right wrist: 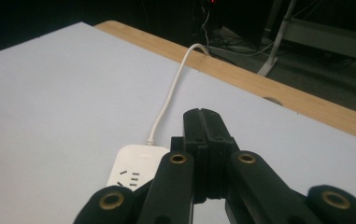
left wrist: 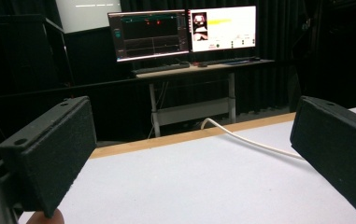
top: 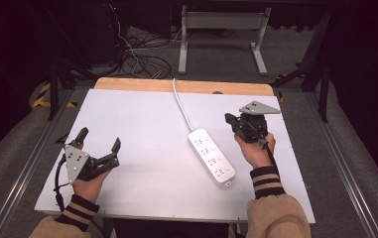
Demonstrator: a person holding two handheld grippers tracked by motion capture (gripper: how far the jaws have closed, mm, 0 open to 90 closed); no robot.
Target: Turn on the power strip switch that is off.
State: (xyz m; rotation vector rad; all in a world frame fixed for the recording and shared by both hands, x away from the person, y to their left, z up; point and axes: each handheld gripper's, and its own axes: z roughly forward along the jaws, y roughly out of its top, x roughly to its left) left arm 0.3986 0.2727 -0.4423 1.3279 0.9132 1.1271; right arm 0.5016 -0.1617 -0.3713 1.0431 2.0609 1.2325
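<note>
A white power strip (top: 211,156) lies on the white table (top: 142,134), its white cord (top: 181,106) running off the far edge. My left gripper (top: 99,139) rests near the table's front left, its jaws wide open with nothing between them. In the left gripper view the left gripper (left wrist: 189,154) frames bare tabletop and the cord (left wrist: 250,140). My right gripper (top: 228,119) is held just right of the strip's far end, its jaws shut on nothing. In the right gripper view the right gripper (right wrist: 202,114) points past the power strip (right wrist: 131,175) and along its cord (right wrist: 171,93).
A wooden strip (top: 186,85) edges the table's far side. Beyond it, cables (top: 142,62) lie on the floor beside a white desk frame (top: 221,34). Two lit monitors (left wrist: 185,32) stand on a desk farther off. Dark stands flank the table.
</note>
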